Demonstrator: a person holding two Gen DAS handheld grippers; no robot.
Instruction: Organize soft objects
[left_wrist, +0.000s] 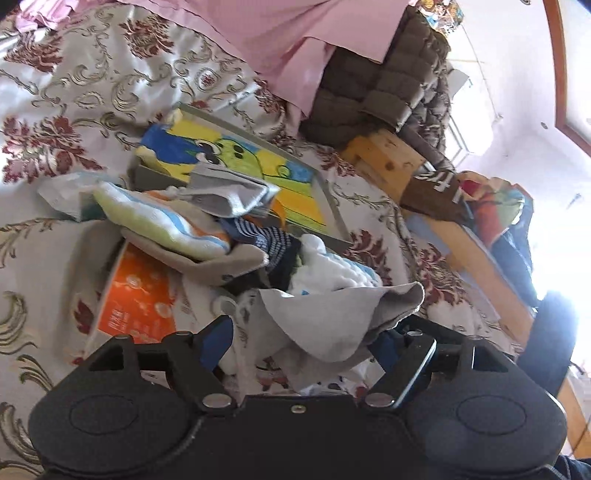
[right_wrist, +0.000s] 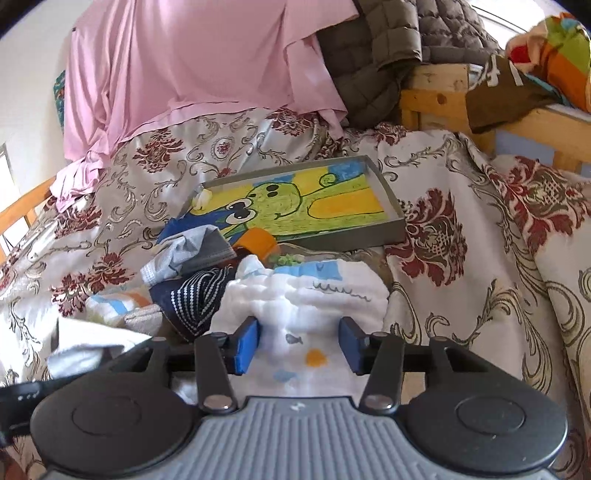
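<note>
On the orange box (left_wrist: 138, 295), writing too blurred to read.

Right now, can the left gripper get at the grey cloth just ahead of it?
Probably yes. The left gripper stands open, and the grey cloth lies on top of the pile between its fingers, with nothing covering it.

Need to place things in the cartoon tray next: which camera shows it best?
The right wrist view: the cartoon tray shows nearly whole, rim and floor clear. In the left wrist view the tray is steeply tilted, with a grey sock covering its near part.
</note>
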